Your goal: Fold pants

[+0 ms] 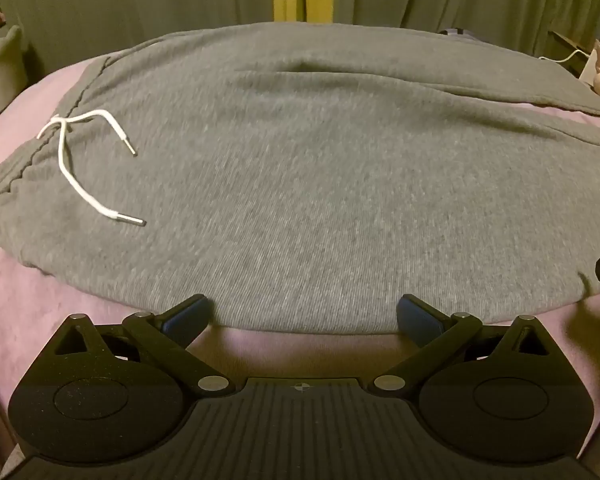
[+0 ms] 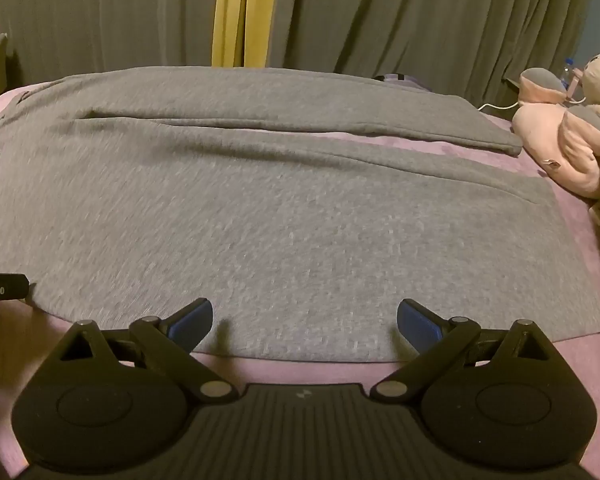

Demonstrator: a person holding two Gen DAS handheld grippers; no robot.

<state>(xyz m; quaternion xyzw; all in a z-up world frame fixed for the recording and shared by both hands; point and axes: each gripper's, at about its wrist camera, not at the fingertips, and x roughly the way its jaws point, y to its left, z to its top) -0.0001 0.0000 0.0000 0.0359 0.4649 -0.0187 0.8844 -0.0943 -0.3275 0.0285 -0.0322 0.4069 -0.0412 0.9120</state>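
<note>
Grey sweatpants [image 1: 300, 184] lie spread flat on a pink bed cover [image 1: 40, 312], waistband to the left, legs running right. A white drawstring [image 1: 72, 160] rests on the fabric near the waistband. My left gripper [image 1: 302, 316] hangs open just over the near edge of the pants, with nothing between its blue pads [image 1: 186, 318]. In the right wrist view the same pants [image 2: 284, 220] show both legs, the far leg ending at a hem [image 2: 508, 146]. My right gripper [image 2: 304, 320] is open too, over the near leg's edge. The left gripper's side [image 2: 0, 286] shows at the left border.
Grey curtains [image 2: 400, 16] with a yellow strip [image 2: 236, 12] hang behind the bed. Pink plush toys [image 2: 568, 140] lie at the bed's right side, with a white cable [image 2: 496, 106] beside them. A chair back [image 1: 2, 68] stands at the far left.
</note>
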